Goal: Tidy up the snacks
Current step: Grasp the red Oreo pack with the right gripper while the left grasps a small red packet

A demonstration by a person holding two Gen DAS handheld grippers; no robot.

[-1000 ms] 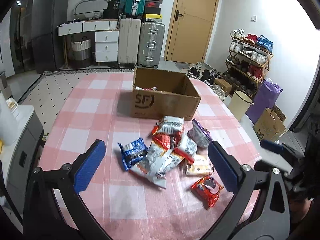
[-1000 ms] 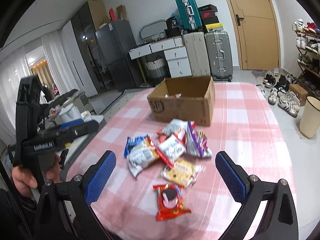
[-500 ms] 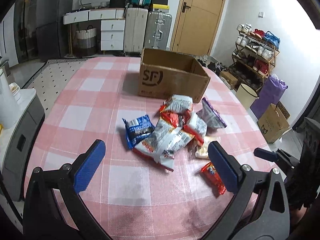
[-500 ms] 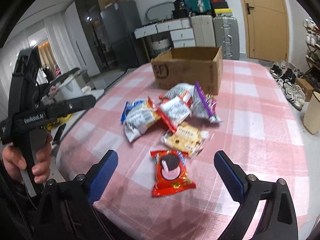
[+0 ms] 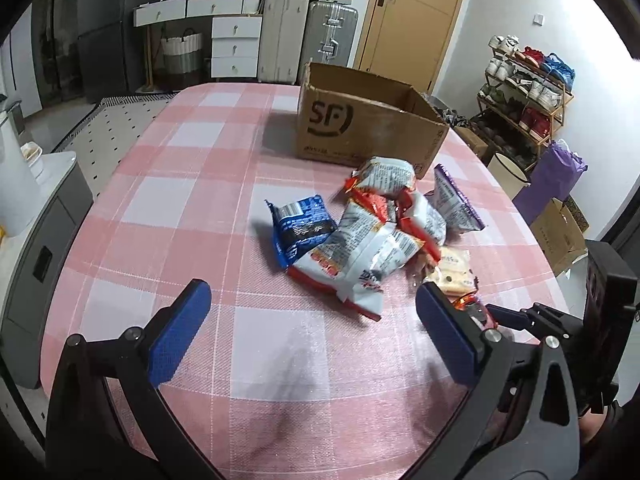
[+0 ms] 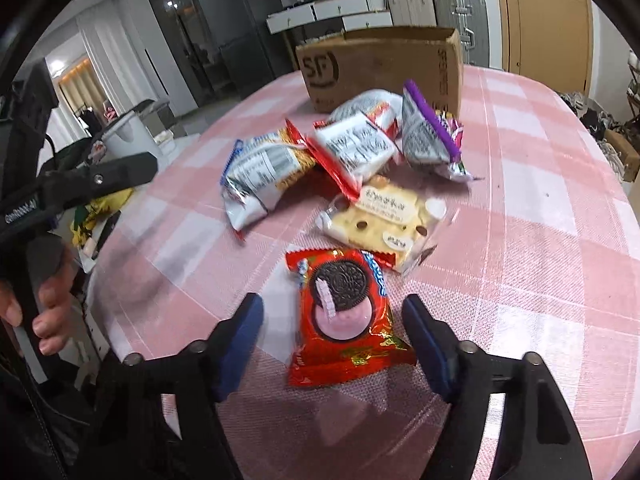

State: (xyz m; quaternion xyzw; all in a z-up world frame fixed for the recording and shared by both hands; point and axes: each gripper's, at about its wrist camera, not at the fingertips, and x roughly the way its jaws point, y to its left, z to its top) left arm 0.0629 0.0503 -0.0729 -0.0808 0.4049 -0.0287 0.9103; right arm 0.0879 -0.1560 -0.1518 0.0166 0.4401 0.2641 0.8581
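Several snack packets lie in a pile [image 5: 372,232] on the pink checked table, in front of an open cardboard box [image 5: 360,124] marked SF. In the right wrist view a red cookie packet [image 6: 344,316] lies nearest, with a clear cracker packet [image 6: 384,220] behind it. My right gripper [image 6: 334,344] is open, its fingers either side of the red packet, not touching it as far as I can see. My left gripper [image 5: 312,332] is open and empty, held above the table short of the pile. The box also shows in the right wrist view [image 6: 380,68].
A blue packet [image 5: 300,228] lies at the pile's left and a purple one [image 5: 456,204] at its right. A grey cabinet [image 5: 36,240] stands left of the table. Suitcases, drawers and a shoe rack [image 5: 528,92] stand beyond it.
Both grippers have moved forward and down toward the snacks. My right gripper's jaws have narrowed and now flank the red cookie packet.
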